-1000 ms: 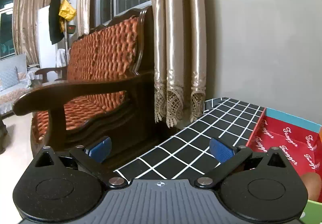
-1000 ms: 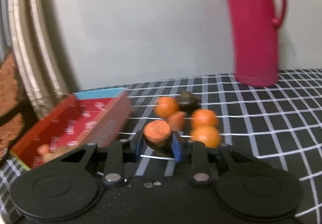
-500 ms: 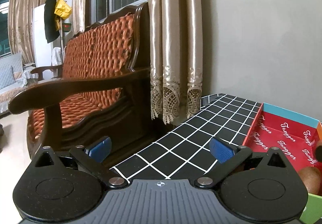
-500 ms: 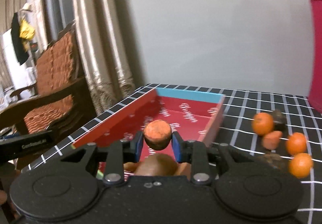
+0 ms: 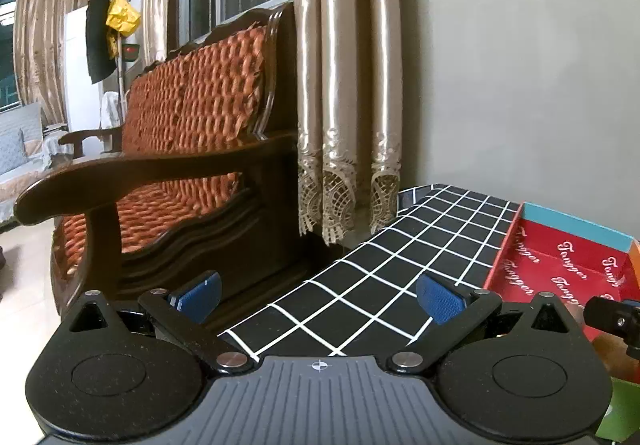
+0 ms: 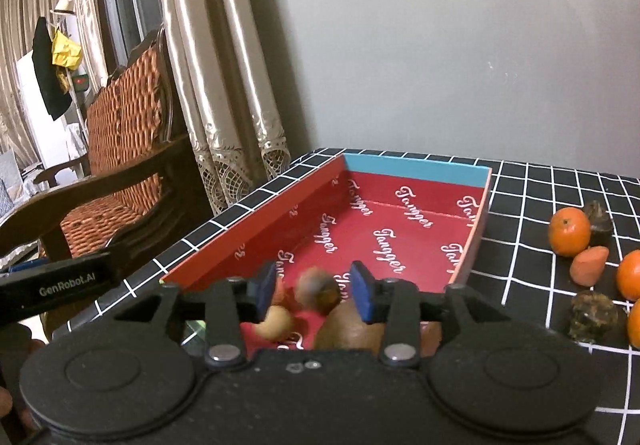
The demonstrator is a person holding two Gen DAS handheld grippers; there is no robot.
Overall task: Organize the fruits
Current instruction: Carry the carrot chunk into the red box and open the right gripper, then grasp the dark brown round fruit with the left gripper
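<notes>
My right gripper (image 6: pixel 314 287) hovers over the near end of the red box (image 6: pixel 256 221), and its jaws are opening. A small brown-orange fruit (image 6: pixel 319 288), blurred, hangs loose between the blue pads without touching either. Below it in the box lie a tan round fruit (image 6: pixel 274 322) and a larger brown fruit (image 6: pixel 347 331). My left gripper (image 5: pixel 320 297) stands open and empty over the checked table's left edge, beside the red box (image 5: pixel 560 265). Its finger (image 6: pixel 60 279) shows at the left of the right wrist view.
On the black checked tablecloth (image 6: pixel 532 189) right of the box lie two oranges (image 6: pixel 569 231), an orange-red piece (image 6: pixel 589 264) and dark wrinkled fruits (image 6: pixel 592 311). A wooden armchair (image 5: pixel 168 173) and curtains (image 5: pixel 344 85) stand left of the table, with a grey wall behind.
The right gripper swung left from the fruit pile to above the red box, then its jaws parted and let go of the fruit. The left gripper stayed put.
</notes>
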